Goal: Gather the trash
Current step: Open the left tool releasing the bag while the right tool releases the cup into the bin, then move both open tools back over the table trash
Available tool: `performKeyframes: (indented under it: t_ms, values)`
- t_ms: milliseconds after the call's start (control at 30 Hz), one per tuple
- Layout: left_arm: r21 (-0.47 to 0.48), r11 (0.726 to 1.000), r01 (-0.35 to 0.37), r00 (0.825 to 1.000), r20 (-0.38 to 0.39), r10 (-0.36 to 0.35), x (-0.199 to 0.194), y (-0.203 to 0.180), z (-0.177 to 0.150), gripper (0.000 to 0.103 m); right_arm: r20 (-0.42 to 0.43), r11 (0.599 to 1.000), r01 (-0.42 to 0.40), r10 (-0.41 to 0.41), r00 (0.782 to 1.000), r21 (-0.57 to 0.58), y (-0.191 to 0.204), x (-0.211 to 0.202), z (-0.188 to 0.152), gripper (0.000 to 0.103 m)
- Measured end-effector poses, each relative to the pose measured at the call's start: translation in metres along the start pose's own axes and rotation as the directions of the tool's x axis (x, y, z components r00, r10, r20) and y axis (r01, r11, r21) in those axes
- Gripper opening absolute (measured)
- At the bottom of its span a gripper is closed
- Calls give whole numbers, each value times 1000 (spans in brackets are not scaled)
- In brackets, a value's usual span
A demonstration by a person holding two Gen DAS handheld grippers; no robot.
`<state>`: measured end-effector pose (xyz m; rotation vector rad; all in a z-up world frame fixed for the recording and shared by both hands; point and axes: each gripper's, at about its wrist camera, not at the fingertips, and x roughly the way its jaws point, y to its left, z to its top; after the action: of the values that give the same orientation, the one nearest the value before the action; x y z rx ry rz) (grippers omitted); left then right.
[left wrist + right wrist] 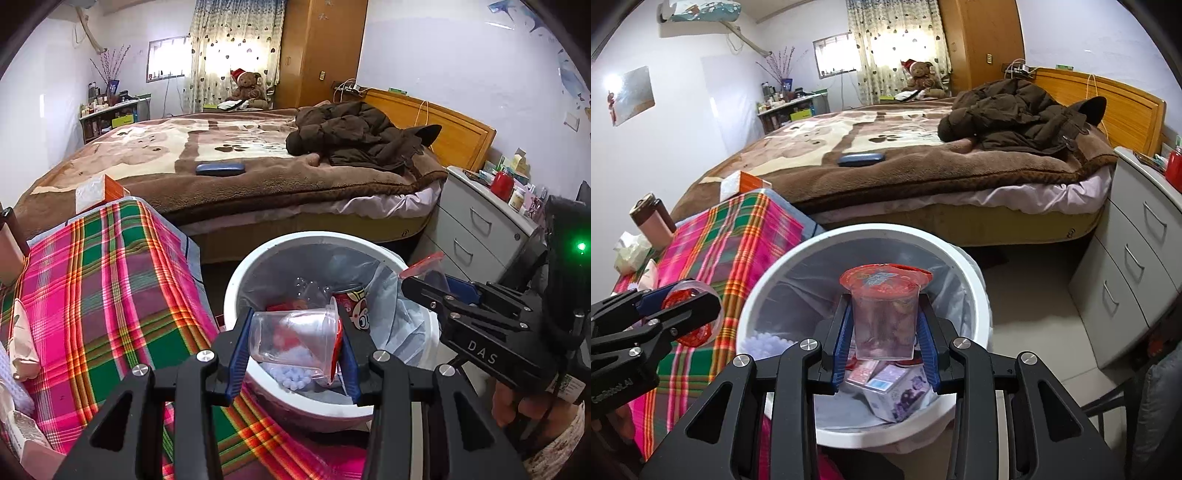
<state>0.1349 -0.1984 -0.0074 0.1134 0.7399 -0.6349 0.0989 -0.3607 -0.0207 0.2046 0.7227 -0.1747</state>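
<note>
A white trash bin [240, 273] with a grey liner stands by the plaid-covered table; it also shows in the right wrist view [764, 273]. My left gripper [293, 341] is shut on a clear plastic cup with a red foil lid [295, 339], held on its side over the bin's near rim. My right gripper [884, 328] is shut on a second clear cup with a red foil lid [884, 321], held upright above the bin. Inside the bin lie a red can [352, 302], small cartons [897, 391] and white beads [764, 341].
The plaid cloth table [110, 295] lies left of the bin, with a pink bottle [653, 221], tissues [628, 251] and packets on it. A bed [240, 158] with a brown jacket is behind. A grey drawer unit [1137, 251] stands at the right.
</note>
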Motion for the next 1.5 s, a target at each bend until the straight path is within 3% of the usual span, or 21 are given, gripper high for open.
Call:
performKeyframes:
  t_ms: [67, 167, 267, 333, 367, 400, 467, 1000, 1500]
  values:
    - [0, 1000, -8, 1000, 1, 8, 2, 0, 0, 47, -7, 1000, 0, 0, 1000, -3, -3, 2, 0, 35]
    - [-10, 1000, -14, 1000, -1, 14, 3, 2, 1, 65, -18, 1000, -9, 8, 1000, -12, -2, 5, 0, 35]
    - [-23, 1000, -2, 1000, 1, 2, 2, 5, 0, 68, -28, 1000, 11, -11, 1000, -21, -2, 7, -1, 35]
    - [-25, 1000, -3, 1000, 1, 3, 1, 6, 0, 77, -33, 1000, 13, -14, 999, -24, -1, 7, -2, 37]
    - [-25, 1000, -9, 1000, 4, 9, 1, 7, 0, 78, -31, 1000, 18, -18, 999, -25, -1, 7, -2, 43]
    - [-29, 1000, -11, 1000, 6, 11, 0, 8, 0, 78, -30, 999, 23, -23, 999, -26, 0, 6, -2, 53]
    - [-42, 999, -5, 1000, 4, 5, -1, 11, 0, 78, -24, 1000, 19, -20, 1000, -22, -1, 5, -2, 61]
    - [-108, 991, -84, 995, 41, 89, -33, 49, -9, 79, 13, 998, -42, 42, 999, -36, 24, -4, 3, 61]
    - [-204, 958, -202, 974, 65, 219, -79, 111, -27, 79, 38, 982, -154, 159, 987, -106, 76, 0, 7, 62]
